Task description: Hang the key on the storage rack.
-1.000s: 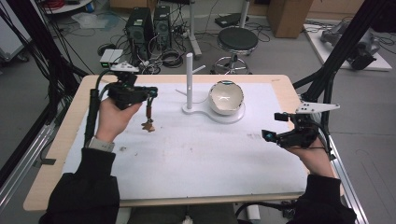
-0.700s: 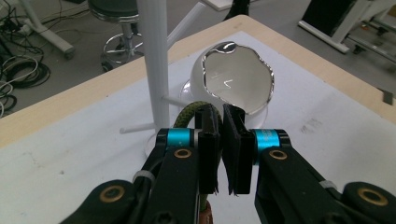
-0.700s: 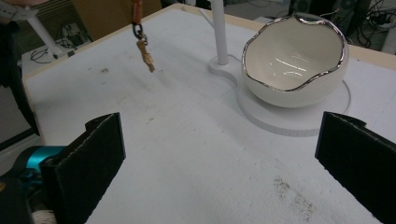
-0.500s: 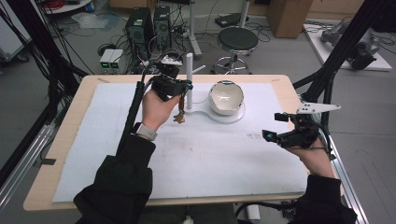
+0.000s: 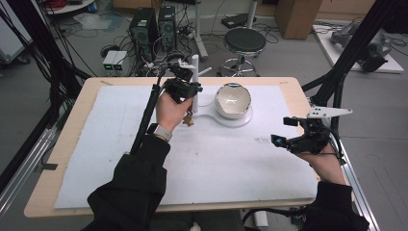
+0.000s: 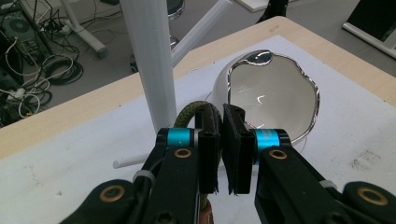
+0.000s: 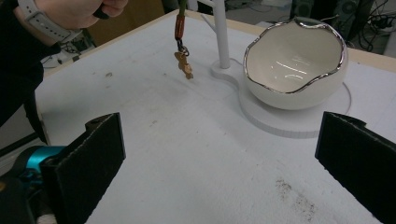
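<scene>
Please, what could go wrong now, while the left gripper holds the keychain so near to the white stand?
1. The left gripper pinches only the green cord loop; it might slip and the keychain drop.
2. The hanging charm could swing against the white post and miss its peg.
3. The eggshell-shaped bowl sits close by; a wide move could knock it.

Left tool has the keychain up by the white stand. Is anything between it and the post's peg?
Nothing visible blocks it. The left tool holds the keychain by its green cord right beside the white post; the bowl sits off to the side, clear of it.
</scene>
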`<control>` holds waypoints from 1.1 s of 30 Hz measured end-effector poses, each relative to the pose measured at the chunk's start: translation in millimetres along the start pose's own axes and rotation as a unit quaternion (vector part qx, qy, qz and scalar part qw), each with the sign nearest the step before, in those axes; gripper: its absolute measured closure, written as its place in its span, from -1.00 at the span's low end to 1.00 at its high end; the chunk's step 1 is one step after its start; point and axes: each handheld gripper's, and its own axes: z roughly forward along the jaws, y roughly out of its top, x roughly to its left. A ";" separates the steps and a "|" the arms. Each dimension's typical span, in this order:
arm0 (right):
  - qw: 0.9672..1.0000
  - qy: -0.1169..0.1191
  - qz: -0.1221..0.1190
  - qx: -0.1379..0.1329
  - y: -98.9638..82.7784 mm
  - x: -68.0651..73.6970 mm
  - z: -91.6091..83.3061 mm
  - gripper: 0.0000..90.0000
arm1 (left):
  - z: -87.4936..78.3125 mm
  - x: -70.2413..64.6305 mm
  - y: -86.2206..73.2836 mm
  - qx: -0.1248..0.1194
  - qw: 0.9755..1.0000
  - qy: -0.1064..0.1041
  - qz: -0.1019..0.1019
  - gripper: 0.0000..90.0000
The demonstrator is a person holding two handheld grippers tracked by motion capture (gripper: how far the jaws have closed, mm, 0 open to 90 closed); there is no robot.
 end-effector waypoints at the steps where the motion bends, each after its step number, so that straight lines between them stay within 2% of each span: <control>1: 1.000 0.000 0.000 0.000 -0.1 0.0 0.3 -0.98 | -0.5 -0.4 -0.4 -0.005 1.000 -0.001 0.001 0.87; 4: 1.000 0.005 -0.006 -0.007 1.3 2.4 0.3 -0.98 | 0.3 -3.9 -0.9 -0.012 1.000 -0.005 0.003 0.87; 9: 1.000 0.012 -0.014 -0.013 4.1 5.3 -0.2 -0.98 | 5.4 -2.9 -2.2 -0.001 1.000 -0.001 0.000 0.87; 15: 1.000 0.004 -0.008 -0.015 3.2 3.1 -0.7 -0.98 | 7.9 -2.0 -2.1 -0.006 1.000 -0.001 0.003 0.87; 18: 1.000 0.003 -0.010 -0.021 3.4 2.6 -1.9 -0.98 | 9.1 -1.8 -2.4 -0.009 1.000 0.006 0.002 0.84; 19: 1.000 0.003 -0.008 -0.021 3.4 2.6 -2.2 -0.98 | 8.5 -1.9 -2.1 -0.013 1.000 0.010 0.001 0.73; 20: 1.000 0.001 -0.006 -0.020 3.3 2.6 -2.4 -0.98 | 7.1 -2.0 -1.4 -0.017 1.000 0.017 0.002 0.52; 21: 1.000 0.000 -0.007 -0.018 3.2 2.4 -2.3 -0.98 | 5.0 -1.2 -1.1 -0.022 1.000 0.014 0.001 0.32; 25: 1.000 0.002 -0.008 -0.013 2.7 2.8 -1.1 -0.98 | -11.0 3.8 -1.5 -0.052 0.998 -0.024 0.010 -0.44; 27: 1.000 -0.001 -0.012 -0.015 2.7 2.1 -2.0 -0.98 | -22.4 6.9 -4.6 -0.079 0.996 -0.047 0.019 -0.64; 29: 1.000 -0.005 -0.011 -0.018 2.8 1.2 -4.2 -0.98 | -34.9 11.7 -8.9 -0.091 0.992 -0.081 0.019 -0.74; 31: 1.000 -0.010 -0.010 -0.024 3.4 0.3 -6.9 -0.98 | -49.5 19.1 -14.2 -0.092 0.989 -0.112 0.017 -0.78; 32: 1.000 -0.013 -0.008 -0.026 3.7 0.7 -8.3 -0.98 | -56.7 24.2 -17.2 -0.092 0.987 -0.133 0.009 -0.79; 33: 1.000 -0.014 -0.008 -0.027 4.4 0.7 -9.3 -0.98 | -64.3 29.3 -20.8 -0.092 0.985 -0.148 0.009 -0.81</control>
